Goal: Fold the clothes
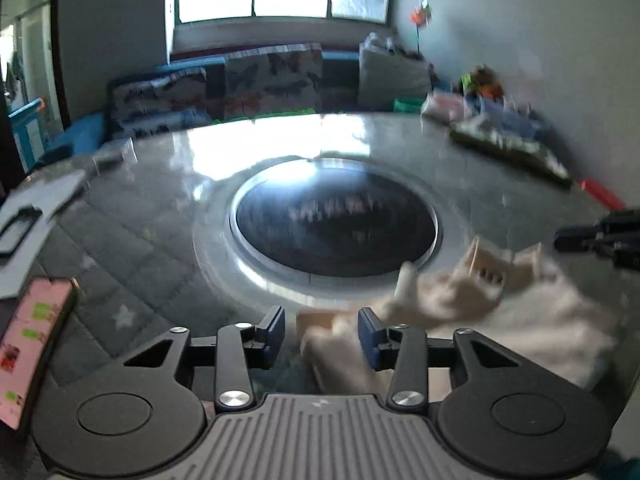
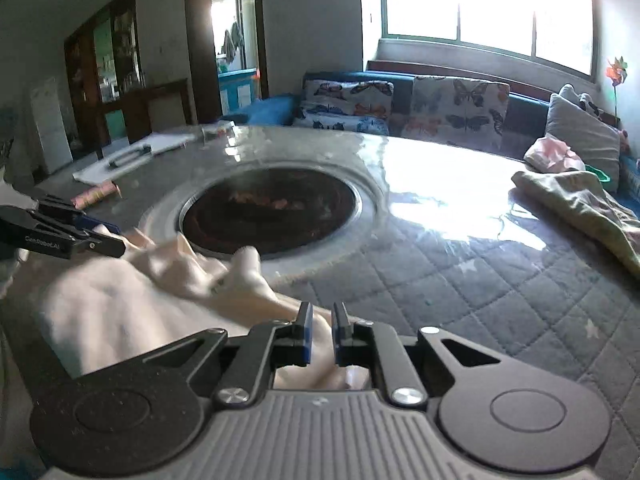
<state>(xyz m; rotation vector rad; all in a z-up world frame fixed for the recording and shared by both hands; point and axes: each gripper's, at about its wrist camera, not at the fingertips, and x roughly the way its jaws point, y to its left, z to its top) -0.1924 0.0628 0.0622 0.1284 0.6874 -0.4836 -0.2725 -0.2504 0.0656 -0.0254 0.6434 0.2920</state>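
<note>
Presently, my left gripper [image 1: 322, 334] stood with its jaws apart, cream cloth lying in the gap between the blue pads but not pinched by them. My right gripper [image 2: 320, 332] had its jaws drawn nearly together over a fold of the same cloth; a thin gap showed between the pads, and I could not tell whether fabric was actually nipped there.

The cream garment [image 2: 132, 292] lay rumpled on the near edge of the table [image 2: 460, 264], bunched between my two tools, its far edge reaching just up to the metal ring around the dark round inset [image 2: 272, 212]. It was crumpled, not flat, and no clean fold line was visible. The left wrist view was smeared by motion, so finer detail of the cloth there was unreliable.

Further out, a second, greenish garment [image 2: 584, 204] lay well apart on the right side of the table, untouched. A phone [image 1: 28, 356] with a pink screen rested at the left edge.

I judged the step in hand to be an early one: taking hold of the cream garment to spread it. The next move called for a firm pinch at each side, then drawing the two grippers apart to flatten the cloth, keeping it off the inset.
</note>
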